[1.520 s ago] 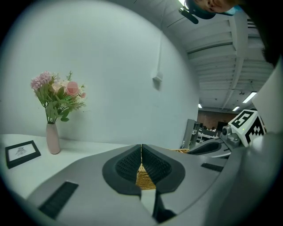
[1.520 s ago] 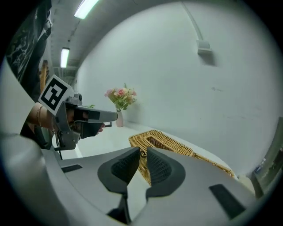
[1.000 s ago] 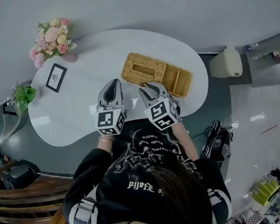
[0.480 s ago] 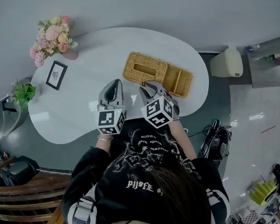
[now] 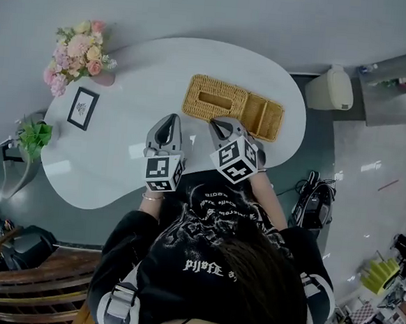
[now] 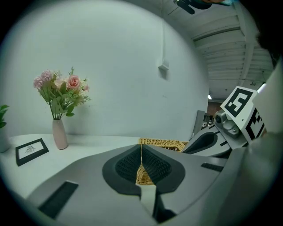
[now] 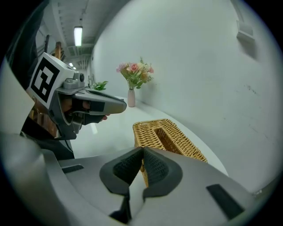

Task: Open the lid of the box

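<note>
A woven wicker box (image 5: 232, 105) lies on the white table (image 5: 119, 165), its slotted lid (image 5: 213, 99) lying flat on the left part, with open compartments at its right end. My left gripper (image 5: 170, 121) hovers just in front of the box's left end, jaws shut and empty. My right gripper (image 5: 219, 127) is at the box's near edge; its jaws are closing, the tips are together and nothing is between them. In the right gripper view the box (image 7: 164, 137) lies just beyond the right gripper's tips (image 7: 143, 152). In the left gripper view the box (image 6: 162, 142) shows past the left gripper's tips (image 6: 141, 148).
A vase of pink flowers (image 5: 77, 51), a small framed picture (image 5: 81, 110) and a green plant (image 5: 34, 137) stand at the table's left. A white bin (image 5: 329, 89) sits on the floor beyond the right end. The table's curved front edge is under my arms.
The right gripper's jaws, open in the earlier frames, have come together. Both grippers stay in front of the box, almost unmoved.
</note>
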The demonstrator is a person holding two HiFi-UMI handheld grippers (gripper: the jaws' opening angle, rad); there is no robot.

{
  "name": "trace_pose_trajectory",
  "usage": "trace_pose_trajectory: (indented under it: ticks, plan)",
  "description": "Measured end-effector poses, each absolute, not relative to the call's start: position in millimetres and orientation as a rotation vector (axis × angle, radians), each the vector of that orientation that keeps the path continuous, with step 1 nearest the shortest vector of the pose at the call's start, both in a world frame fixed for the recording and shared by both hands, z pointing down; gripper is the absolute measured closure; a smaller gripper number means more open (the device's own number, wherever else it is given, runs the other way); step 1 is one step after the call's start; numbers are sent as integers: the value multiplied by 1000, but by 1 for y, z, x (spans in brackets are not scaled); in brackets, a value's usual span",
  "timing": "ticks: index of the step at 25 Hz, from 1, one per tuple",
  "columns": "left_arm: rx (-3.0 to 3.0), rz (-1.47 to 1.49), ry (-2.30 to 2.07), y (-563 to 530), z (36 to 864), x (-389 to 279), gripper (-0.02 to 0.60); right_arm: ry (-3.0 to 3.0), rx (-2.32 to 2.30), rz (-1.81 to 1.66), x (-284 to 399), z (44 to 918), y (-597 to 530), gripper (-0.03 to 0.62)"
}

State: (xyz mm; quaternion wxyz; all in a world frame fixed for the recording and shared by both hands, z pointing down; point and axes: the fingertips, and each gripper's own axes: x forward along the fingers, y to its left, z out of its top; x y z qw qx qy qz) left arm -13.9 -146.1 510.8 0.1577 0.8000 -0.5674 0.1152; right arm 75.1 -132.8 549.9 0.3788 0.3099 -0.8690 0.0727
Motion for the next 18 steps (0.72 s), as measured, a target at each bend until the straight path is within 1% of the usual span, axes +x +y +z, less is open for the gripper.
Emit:
trace_pose_trajectory:
  ticks: [7, 12, 18]
  plan:
    - [2287, 346, -1621, -150, 514, -13, 557, -2211, 641, 105, 79, 547, -135, 559]
    - [2266, 346, -1628, -150, 517, -15, 557, -2180, 500, -62, 80, 544, -132, 559]
    - [2241, 352, -1628, -150, 524, -18, 557, -2181, 444, -95, 82, 530, -137, 560]
